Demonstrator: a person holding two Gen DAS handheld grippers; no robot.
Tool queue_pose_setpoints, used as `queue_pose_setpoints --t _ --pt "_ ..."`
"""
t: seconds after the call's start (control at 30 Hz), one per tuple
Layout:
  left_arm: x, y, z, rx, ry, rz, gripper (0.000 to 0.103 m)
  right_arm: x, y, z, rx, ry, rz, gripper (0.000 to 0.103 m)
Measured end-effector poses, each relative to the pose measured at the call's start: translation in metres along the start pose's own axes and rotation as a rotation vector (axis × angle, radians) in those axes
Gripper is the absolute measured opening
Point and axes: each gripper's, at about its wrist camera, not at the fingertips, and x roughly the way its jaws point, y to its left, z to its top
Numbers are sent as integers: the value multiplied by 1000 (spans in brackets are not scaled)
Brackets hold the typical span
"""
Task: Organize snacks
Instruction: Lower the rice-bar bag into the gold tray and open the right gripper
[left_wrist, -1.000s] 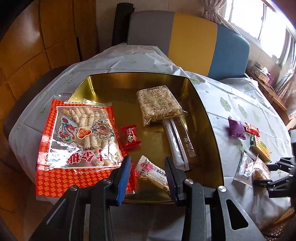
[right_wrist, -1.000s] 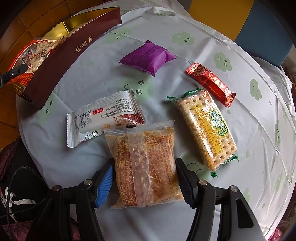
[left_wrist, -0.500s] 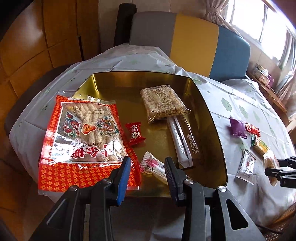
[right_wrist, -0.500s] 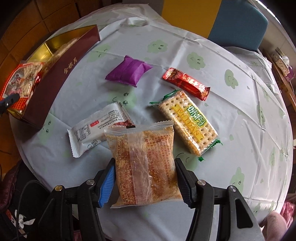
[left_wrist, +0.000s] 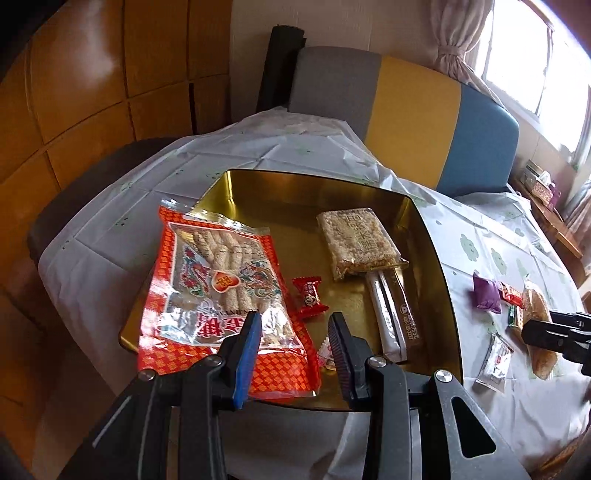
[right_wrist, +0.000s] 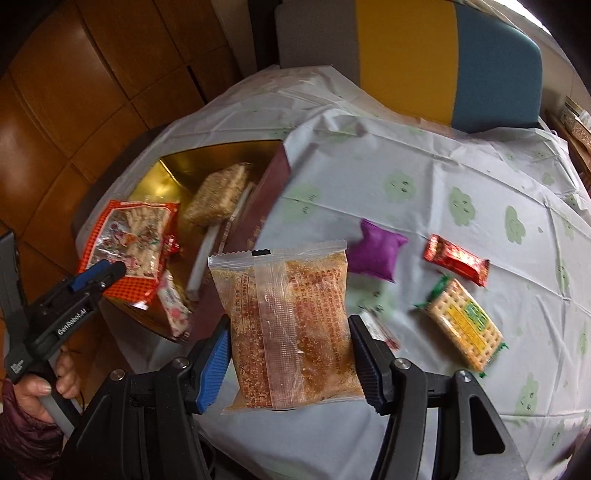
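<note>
Right gripper (right_wrist: 288, 354) clamped on both sides of clear packet (right_wrist: 288, 332) of brown crumbly snack, packet lifted clear of tablecloth (right_wrist: 424, 155), just right of gold tray (left_wrist: 436, 258). Left gripper (left_wrist: 295, 343) partly open, nothing between pads, over tray's near edge above red bag (left_wrist: 221, 295). In tray: rice cake (left_wrist: 356, 242), long stick pack (left_wrist: 391, 314), red candy (left_wrist: 310, 297). On cloth: purple pouch (right_wrist: 376, 253), red bar (right_wrist: 456, 260), crackers (right_wrist: 461, 325).

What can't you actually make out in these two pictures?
- White wrapper, right wrist view: mostly hidden behind the held crumb packet and the right gripper.
- Pink-flowered sweet, left wrist view: mostly hidden behind the left gripper.
- Lettering on the box wall, right wrist view: blurred.
</note>
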Motion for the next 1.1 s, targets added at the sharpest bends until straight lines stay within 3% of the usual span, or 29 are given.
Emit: queue_pose_setpoints --t 0.23,0.43,0.6,1.1 --pt "-6 22 4 -47 -24 32 38 26 60 27 -50 -11 94 61" --pt "-2 29 0 -58 -10 39 38 66 93 32 -120 44 77 62" --pt "0 28 -3 -53 -1 38 38 82 95 21 -158 62 40 62" --pt "-1 8 -7 9 13 35 38 41 77 7 -126 -77 22 62"
